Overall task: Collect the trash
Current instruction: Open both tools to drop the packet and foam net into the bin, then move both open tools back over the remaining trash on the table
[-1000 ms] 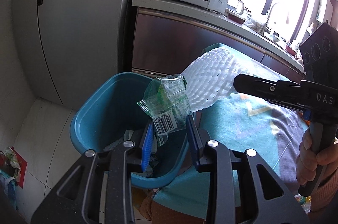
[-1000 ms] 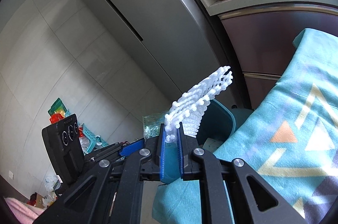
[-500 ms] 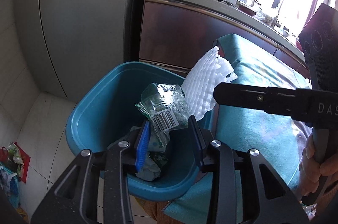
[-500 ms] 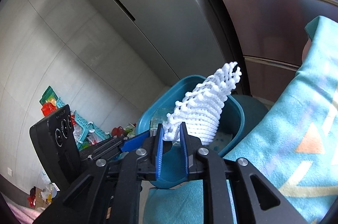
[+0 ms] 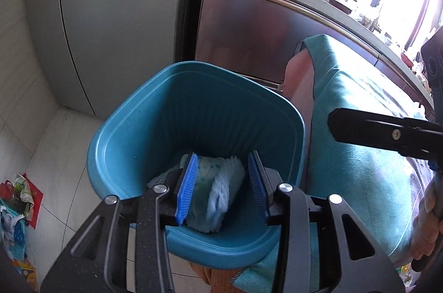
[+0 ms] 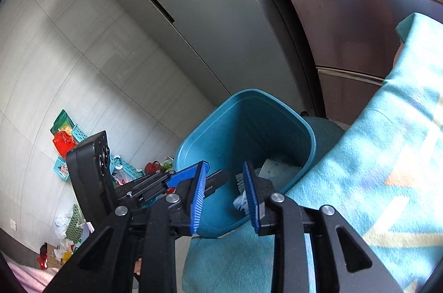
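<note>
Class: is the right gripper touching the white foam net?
Cannot tell. In the right wrist view the foam net sits against one finger of the right gripper, without a plain gap.

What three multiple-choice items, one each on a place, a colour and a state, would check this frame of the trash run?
1. Where does the white foam net lie?
A. on the floor
B. inside the bin
C. on the counter

2. What colour is the bin?
A. teal blue
B. red
C. white

3. How do the jaws of the right gripper stand?
A. clamped on the net
B. out of view
C. apart, holding nothing

Key: 1 B, the net rests at the bin's bottom beside a plastic wrapper; 2 A, its walls and rim are teal in both views; 3 C, the jaws have just been opening, and the net seen between them lies below, in the bin.
</note>
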The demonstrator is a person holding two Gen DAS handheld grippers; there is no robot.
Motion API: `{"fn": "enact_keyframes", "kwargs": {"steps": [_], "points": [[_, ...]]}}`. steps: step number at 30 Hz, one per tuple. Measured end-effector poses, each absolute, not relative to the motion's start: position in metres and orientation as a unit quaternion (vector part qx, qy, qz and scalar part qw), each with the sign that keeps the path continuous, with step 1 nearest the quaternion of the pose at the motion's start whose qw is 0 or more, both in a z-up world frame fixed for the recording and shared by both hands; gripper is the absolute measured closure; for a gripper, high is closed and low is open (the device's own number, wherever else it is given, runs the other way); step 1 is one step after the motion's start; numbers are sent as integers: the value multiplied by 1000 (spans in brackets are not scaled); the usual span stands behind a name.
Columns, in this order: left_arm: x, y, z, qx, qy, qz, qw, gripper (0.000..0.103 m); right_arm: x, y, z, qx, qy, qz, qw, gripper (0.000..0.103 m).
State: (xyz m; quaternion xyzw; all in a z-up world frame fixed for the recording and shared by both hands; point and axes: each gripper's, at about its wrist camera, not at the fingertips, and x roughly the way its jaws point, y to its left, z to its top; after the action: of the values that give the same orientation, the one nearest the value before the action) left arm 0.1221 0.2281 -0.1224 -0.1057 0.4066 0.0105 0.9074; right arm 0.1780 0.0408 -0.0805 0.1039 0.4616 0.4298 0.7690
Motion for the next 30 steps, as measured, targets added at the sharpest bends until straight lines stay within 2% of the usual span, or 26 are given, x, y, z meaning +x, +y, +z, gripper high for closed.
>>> {"fn": "enact_keyframes", "kwargs": {"steps": [5, 9, 19, 30], "points": [[113, 221, -107, -103, 385, -3, 917, 65, 169, 24, -73, 111, 448, 431, 775, 72], [101, 209, -88, -98, 359, -31, 928, 61, 156, 4, -61, 116, 428, 431, 786, 65], [84, 139, -49, -67, 313, -144, 936, 58, 123, -80, -40, 136, 374, 383, 834, 64], [79, 29, -44, -15, 318, -256, 913, 57, 81, -204, -39, 176, 340, 261, 886, 64]]}}
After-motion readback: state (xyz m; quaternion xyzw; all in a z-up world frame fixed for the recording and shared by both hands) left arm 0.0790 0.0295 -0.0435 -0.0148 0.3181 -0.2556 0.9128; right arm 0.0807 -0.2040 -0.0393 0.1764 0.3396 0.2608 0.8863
